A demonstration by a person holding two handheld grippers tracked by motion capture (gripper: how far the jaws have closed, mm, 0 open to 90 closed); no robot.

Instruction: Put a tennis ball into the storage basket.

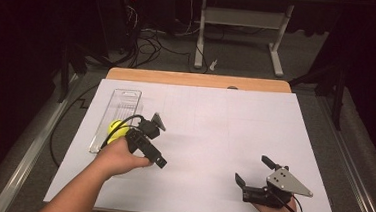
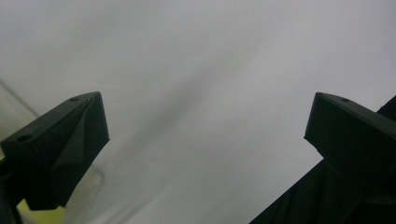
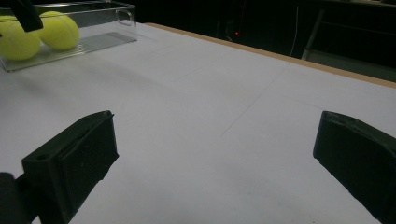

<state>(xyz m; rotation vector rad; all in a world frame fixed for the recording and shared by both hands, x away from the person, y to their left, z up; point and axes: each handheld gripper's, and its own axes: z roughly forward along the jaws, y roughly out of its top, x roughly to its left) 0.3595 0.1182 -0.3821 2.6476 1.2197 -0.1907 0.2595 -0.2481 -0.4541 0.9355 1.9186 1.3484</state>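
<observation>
Tennis balls (image 3: 39,33) in the clear tray (image 1: 126,99), both claws released

The two yellow balls lie touching at the tray's near end, left of centre in the high view, just beside the left gripper (image 1: 153,133) (its jaws spread wide, nothing between them). The right gripper (image 1: 253,172) sits at lower right on the white sheet (image 1: 214,138), jaws also parted and empty, well apart from the tray.

Both forearms are bare, no sleeves. The left gripper (image 1: 146,142) is black, blocky, trailing a looped black cable; the right gripper (image 1: 254,172) carries a grey three-cornered plate with small screws.
</observation>
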